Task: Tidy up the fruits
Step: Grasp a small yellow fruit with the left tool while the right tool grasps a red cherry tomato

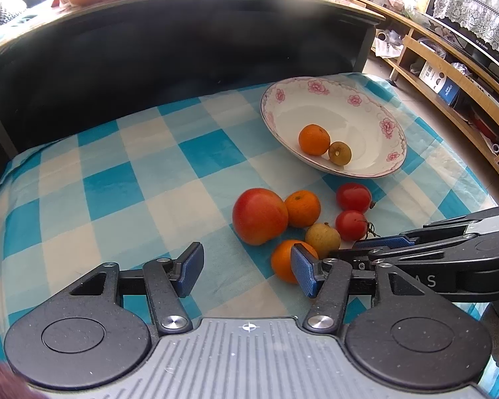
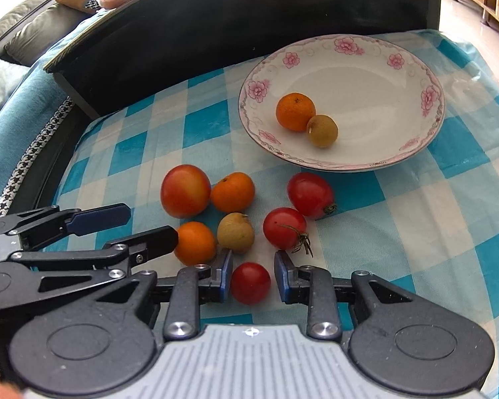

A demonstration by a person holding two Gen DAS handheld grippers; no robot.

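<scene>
Looking along the left gripper (image 1: pixel 248 274), its two blue pads are being held wide apart with nothing between them, low over the checked cloth (image 1: pixel 116 179). An orange (image 1: pixel 282 261) is partly hidden behind the pad on the right of the view. Beyond it a loose cluster is lying on the cloth: a large red-orange fruit (image 1: pixel 260 216), a second orange (image 1: pixel 302 208), a small tan fruit (image 1: pixel 322 239) and two red tomatoes (image 1: pixel 353 197) (image 1: pixel 351 225). Farther back, a flowered plate (image 1: pixel 382 113) is holding an orange and a small brown fruit that touch each other. The right gripper (image 1: pixel 382 242) is entering from the right edge, level with the cluster.

In the right wrist view, the right gripper's pads are being held apart around a small red tomato (image 2: pixel 250 283). The left pad is just beside its skin; the right pad is standing clear, so the tomato is not yet clamped. The tool is angled low and forward, nearly parallel to the cloth, with the left gripper (image 2: pixel 139 229) lying close alongside on the left.

The tomato is judged to be light, smooth and thin-skinned, so it is likely to slip or bruise under a hard squeeze. It is best taken across its widest part, with gentle closing only until contact is made. The plate, well apart at the far side, is the probable destination.
</scene>
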